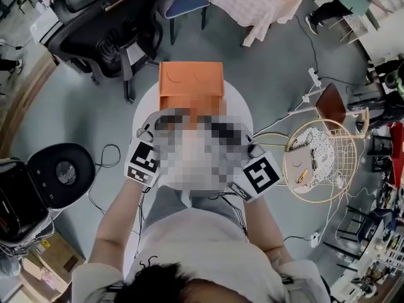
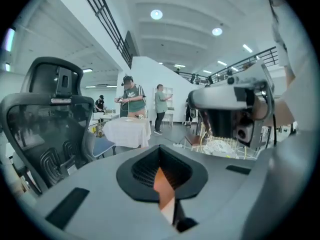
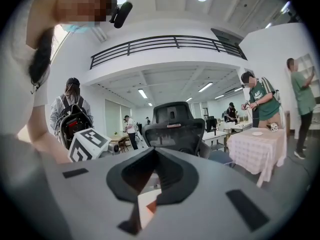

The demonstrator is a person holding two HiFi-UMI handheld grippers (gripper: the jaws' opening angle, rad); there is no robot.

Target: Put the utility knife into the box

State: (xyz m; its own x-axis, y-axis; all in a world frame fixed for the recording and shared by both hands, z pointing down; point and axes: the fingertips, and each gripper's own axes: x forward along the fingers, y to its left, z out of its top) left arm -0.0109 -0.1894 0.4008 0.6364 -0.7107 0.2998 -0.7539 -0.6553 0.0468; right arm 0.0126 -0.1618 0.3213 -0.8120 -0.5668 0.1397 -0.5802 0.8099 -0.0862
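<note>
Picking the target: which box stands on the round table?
The orange box, on the white table; the brown cardboard box sits on the floor at lower left.

My head camera looks steeply down, close over the round bench (image 1: 235, 106). The cameras on the left claw (image 2: 161, 176) and right claw (image 3: 150, 184) sit low, facing level across the room; both share the far black office chair (image 3: 175, 126) and cloth-covered table (image 2: 127, 131).

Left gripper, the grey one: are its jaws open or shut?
Shut. The grey left gripper shows its jaws meeting in its own view, with only a thin slit showing the orange cardboard box below; nothing is held.
</note>
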